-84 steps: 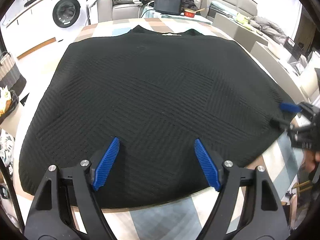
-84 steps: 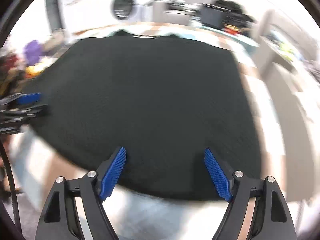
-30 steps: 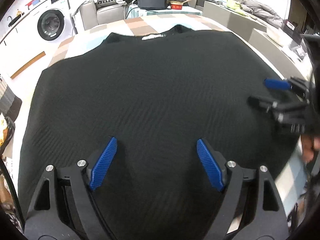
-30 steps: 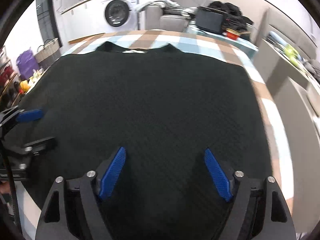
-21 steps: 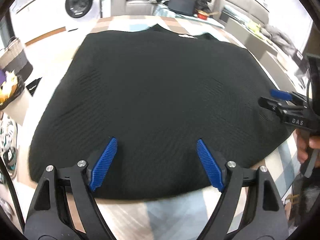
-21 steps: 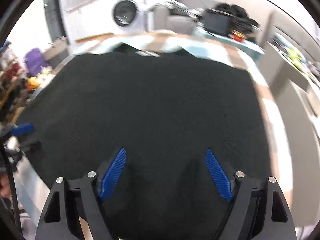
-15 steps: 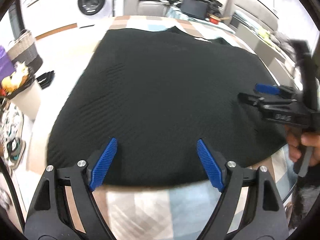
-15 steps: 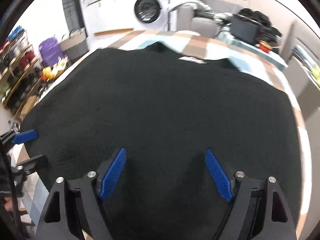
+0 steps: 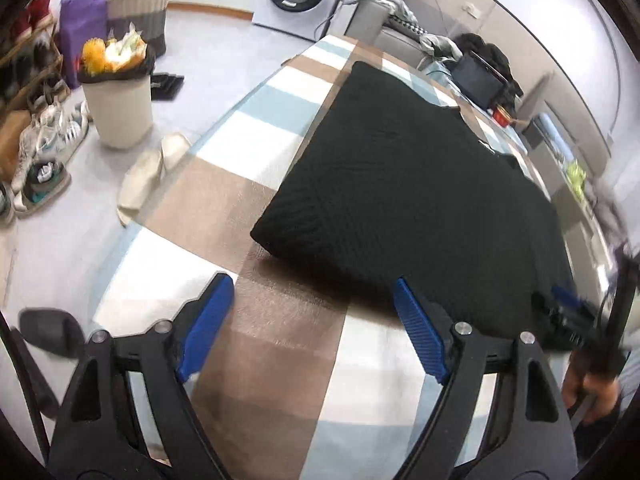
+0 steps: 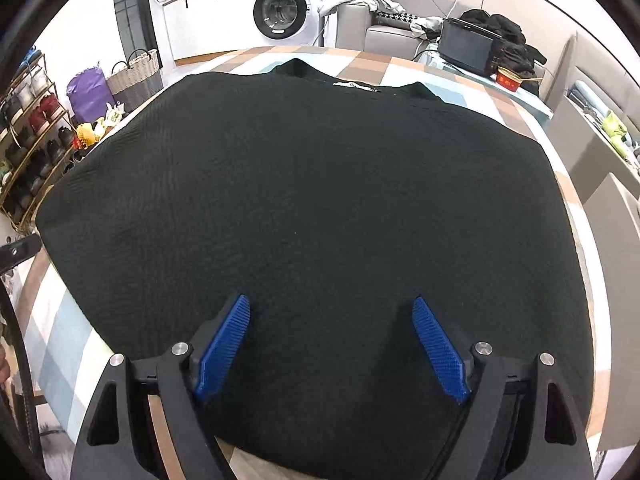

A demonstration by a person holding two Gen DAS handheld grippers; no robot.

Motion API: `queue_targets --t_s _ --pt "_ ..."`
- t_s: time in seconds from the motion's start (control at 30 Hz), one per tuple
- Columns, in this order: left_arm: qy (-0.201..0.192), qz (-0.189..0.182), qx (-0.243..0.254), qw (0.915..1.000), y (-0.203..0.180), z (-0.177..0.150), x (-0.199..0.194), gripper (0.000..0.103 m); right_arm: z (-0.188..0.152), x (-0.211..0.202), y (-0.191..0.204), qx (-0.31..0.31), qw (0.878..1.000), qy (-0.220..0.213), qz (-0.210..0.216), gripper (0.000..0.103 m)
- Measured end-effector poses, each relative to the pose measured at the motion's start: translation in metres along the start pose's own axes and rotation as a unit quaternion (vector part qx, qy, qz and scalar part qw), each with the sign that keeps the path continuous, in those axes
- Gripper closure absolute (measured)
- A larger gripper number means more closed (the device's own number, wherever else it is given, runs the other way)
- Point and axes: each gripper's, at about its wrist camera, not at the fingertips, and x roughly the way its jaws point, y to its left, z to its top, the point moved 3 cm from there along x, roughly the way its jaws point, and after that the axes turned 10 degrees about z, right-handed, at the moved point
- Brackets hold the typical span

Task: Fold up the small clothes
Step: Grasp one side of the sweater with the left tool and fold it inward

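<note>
A black knitted sweater (image 10: 312, 200) lies flat on the checked tablecloth (image 9: 256, 148), its neckline at the far side. In the left wrist view the sweater (image 9: 412, 196) lies ahead and to the right. My left gripper (image 9: 314, 312) is open and empty over bare tablecloth, just off the sweater's near left corner. My right gripper (image 10: 332, 336) is open and empty, low over the sweater's near hem. The right gripper also shows in the left wrist view (image 9: 568, 312) at the sweater's right edge.
A waste bin (image 9: 118, 96), shoes and slippers (image 9: 148, 172) stand on the floor to the left of the table. A washing machine (image 10: 280, 12), a woven basket (image 10: 134, 76) and a sofa with clothes (image 10: 400, 20) are beyond the table's far edge. A shoe rack (image 10: 28, 136) is at left.
My left gripper has swung left and back, off the sweater to the bare cloth at its corner. My right gripper has stayed over the near hem, turning a little left.
</note>
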Motion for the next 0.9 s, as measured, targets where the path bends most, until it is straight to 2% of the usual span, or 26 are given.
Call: queue_targets --t_s 0.1,0.13,0.2,0.23,0.27,0.33,0.5,0.6,0.7,0.9 --pt "-0.008 -0.01 0.002 0.9999 -0.012 0.008 0.009 0.025 0.001 0.0 0.002 0.005 1.0 0.004 -0.006 0.018" --pt "-0.007 -0.015 0.004 0.9999 -0.016 0.011 0.013 0.029 0.001 0.0 0.003 0.006 1.0 0.003 -0.009 0.018" --pt "-0.013 -0.018 0.006 0.9997 -0.032 0.02 0.025 0.045 0.0 -0.001 0.004 0.009 1.0 0.002 -0.013 0.018" --pt "-0.012 -0.02 0.009 0.9997 -0.036 0.023 0.03 0.064 0.0 0.0 0.005 0.011 1.0 0.001 -0.015 0.018" --pt "-0.01 -0.013 0.011 0.9998 -0.04 0.027 0.036 0.074 0.0 -0.001 0.006 0.011 1.0 -0.001 -0.02 0.018" --pt "-0.018 -0.014 0.015 0.9996 -0.046 0.033 0.041 0.084 0.003 0.0 0.01 0.005 1.0 -0.001 -0.024 0.018" --pt "-0.045 -0.022 0.014 0.9986 -0.048 0.036 0.032 0.086 0.022 0.005 0.029 -0.028 0.999 -0.009 -0.016 0.018" --pt "-0.047 -0.023 0.014 0.9985 -0.042 0.033 0.023 0.086 0.038 0.014 0.034 -0.025 1.0 -0.014 0.002 0.018" --pt "-0.054 -0.022 0.015 0.9982 -0.04 0.029 0.014 0.086 0.051 0.027 0.035 -0.024 1.0 -0.018 -0.001 0.018" --pt "-0.081 -0.039 0.023 0.9956 -0.044 0.034 -0.013 0.086 0.052 0.036 0.029 -0.008 1.0 0.001 0.014 0.018"
